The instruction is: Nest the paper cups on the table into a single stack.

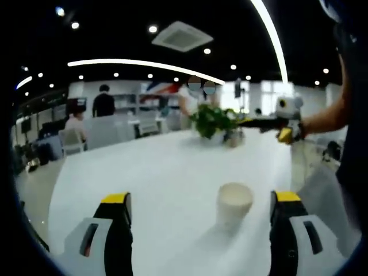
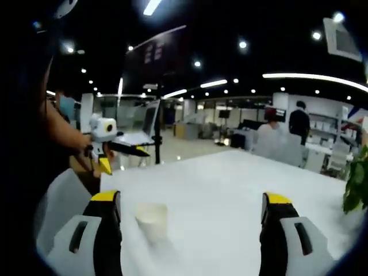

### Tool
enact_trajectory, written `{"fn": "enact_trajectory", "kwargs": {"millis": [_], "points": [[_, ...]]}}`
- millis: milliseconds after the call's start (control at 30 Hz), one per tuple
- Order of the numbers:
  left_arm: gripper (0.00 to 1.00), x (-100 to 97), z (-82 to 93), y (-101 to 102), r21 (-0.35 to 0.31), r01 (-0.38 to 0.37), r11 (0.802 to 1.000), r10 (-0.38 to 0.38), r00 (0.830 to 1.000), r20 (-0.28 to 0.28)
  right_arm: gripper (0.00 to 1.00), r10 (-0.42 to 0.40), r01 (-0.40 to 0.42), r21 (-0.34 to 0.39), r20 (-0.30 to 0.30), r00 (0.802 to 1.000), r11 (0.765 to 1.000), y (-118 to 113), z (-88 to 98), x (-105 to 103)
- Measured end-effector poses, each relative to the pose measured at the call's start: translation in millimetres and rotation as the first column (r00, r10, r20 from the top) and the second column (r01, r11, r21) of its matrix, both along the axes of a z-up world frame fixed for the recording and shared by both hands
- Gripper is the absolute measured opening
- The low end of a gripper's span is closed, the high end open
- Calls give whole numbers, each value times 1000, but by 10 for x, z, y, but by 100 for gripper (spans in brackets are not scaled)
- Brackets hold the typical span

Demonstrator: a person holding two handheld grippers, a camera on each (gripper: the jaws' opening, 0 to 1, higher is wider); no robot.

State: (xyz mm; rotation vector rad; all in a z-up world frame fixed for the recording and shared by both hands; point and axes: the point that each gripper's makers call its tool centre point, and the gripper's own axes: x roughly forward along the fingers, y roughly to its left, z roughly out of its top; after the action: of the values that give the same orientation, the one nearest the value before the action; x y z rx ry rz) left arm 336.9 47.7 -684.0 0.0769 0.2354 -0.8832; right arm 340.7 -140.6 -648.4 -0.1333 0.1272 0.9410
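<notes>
A white paper cup (image 1: 234, 204) stands upright on the white table (image 1: 172, 167), just ahead of my left gripper (image 1: 200, 198) and close to its right jaw. That gripper's jaws are wide apart and hold nothing. In the right gripper view a white paper cup (image 2: 152, 221) stands near the left jaw of my right gripper (image 2: 191, 198), which is open and empty too. I cannot tell if both views show the same cup. Each gripper appears in the other's view, held above the table edge: the right gripper (image 1: 283, 127) and the left gripper (image 2: 118, 148).
A potted green plant (image 1: 213, 121) stands at the table's far side and also shows as the plant (image 2: 357, 184) at the right edge. People, chairs and desks fill the office behind. A person's arm (image 1: 328, 118) reaches in from the right.
</notes>
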Motion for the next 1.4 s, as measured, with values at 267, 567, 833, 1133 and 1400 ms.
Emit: {"fn": "enact_trajectory", "kwargs": {"millis": [267, 567, 833, 1133, 1400], "points": [[99, -101, -342, -307, 52, 115, 992, -114, 993, -19, 100, 39, -39, 10, -33, 999, 999, 160, -364, -73], [94, -132, -681, -465, 71, 196, 978, -191, 979, -73, 93, 81, -83, -25, -89, 993, 996, 372, -767, -96], [80, -194, -960, -526, 104, 256, 961, -241, 961, -132, 79, 166, -184, -121, -143, 976, 976, 572, -1138, -144], [58, -211, -1153, -671, 177, 314, 933, -295, 947, -126, 55, 258, -305, -219, -218, 941, 927, 709, -1456, -255], [50, -124, -1141, -728, 194, 338, 921, -317, 939, -133, 44, 272, -325, -211, -245, 931, 922, 781, -1464, -194]]}}
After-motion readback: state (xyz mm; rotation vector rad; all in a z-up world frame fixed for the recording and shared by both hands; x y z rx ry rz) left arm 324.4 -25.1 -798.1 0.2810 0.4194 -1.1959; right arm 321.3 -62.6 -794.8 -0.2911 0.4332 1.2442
